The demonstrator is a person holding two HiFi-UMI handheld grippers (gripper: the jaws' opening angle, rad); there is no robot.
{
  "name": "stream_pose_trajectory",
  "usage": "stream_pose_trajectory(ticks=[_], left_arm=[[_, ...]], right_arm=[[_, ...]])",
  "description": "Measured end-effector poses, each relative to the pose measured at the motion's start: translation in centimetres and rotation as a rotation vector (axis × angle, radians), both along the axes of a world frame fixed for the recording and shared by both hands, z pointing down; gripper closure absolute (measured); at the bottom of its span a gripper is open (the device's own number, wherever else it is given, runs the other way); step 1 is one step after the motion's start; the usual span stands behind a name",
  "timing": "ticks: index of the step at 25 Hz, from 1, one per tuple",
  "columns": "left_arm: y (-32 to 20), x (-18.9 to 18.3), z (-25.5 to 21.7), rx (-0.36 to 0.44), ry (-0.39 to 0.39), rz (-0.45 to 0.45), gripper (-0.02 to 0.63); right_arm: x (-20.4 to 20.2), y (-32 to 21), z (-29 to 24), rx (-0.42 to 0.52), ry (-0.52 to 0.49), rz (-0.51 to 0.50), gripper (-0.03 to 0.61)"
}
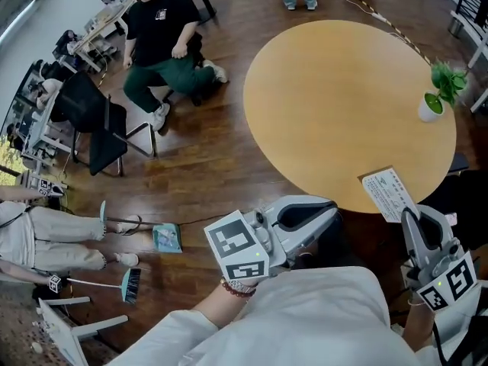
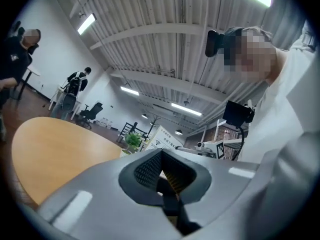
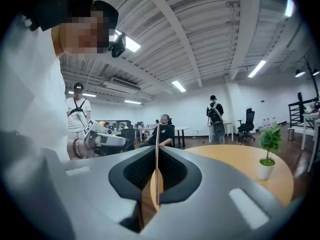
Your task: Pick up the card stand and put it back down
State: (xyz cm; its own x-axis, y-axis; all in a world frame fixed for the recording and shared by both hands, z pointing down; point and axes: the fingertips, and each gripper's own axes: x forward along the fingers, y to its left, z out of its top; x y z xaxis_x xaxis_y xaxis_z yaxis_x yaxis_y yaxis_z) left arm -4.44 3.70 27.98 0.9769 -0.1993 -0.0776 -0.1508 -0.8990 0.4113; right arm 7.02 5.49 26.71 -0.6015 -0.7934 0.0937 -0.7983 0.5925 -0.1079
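Note:
The card stand (image 1: 389, 193) is a white printed card, hanging over the near edge of the round wooden table (image 1: 343, 97). My right gripper (image 1: 412, 216) is shut on its lower end. In the right gripper view the card stand (image 3: 156, 131) shows edge-on as a thin sheet pinched between the dark pads of the right gripper (image 3: 156, 159). My left gripper (image 1: 329, 207) is shut and holds nothing, off the table's near-left edge. In the left gripper view its jaws meet at the left gripper (image 2: 160, 159), with the card stand (image 2: 167, 136) beyond.
A small potted plant (image 1: 438, 97) stands at the table's right edge. A person in a black shirt (image 1: 160, 36) sits at the far left near a black chair (image 1: 99, 124). A dustpan (image 1: 168, 239) and a broom (image 1: 131, 284) lie on the wooden floor.

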Motion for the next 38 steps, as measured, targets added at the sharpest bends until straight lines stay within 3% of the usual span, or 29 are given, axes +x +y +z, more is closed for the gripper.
stream_pose_trajectory(ticks=[4,11,18,22,25,31,38], left_arm=[[3.4,-0.1,-2.3,0.009,0.047,0.079,0.632],[5.9,-1.0,-0.9,0.111,-0.115,0.058,0.632],[7.7,3.8,-4.9,0.148,-0.089,0.067,0.632],[8.6,5.8,-5.2,0.145,-0.063,0.048,0.632],[9.2,7.6,-4.2,0.138,-0.094,0.06,0.632],[9.0,8.2,-3.4,0.203,-0.14,-0.027,0.624],[8.6,7.8,-3.1,0.151,-0.11,-0.033,0.626]], right_arm=[[-2.9,3.0,-0.7,0.012,0.043,-0.049,0.557],[-4.8,4.1,-1.3,0.077,0.001,-0.097,0.558],[0.2,6.5,-3.8,0.088,0.078,-0.065,0.558],[2.0,7.4,-3.4,0.074,0.05,-0.056,0.557],[3.3,7.6,-3.0,0.062,0.032,-0.062,0.557],[4.8,8.0,-1.4,0.028,0.002,-0.051,0.557],[5.7,7.9,-0.9,0.008,-0.024,-0.011,0.557]])
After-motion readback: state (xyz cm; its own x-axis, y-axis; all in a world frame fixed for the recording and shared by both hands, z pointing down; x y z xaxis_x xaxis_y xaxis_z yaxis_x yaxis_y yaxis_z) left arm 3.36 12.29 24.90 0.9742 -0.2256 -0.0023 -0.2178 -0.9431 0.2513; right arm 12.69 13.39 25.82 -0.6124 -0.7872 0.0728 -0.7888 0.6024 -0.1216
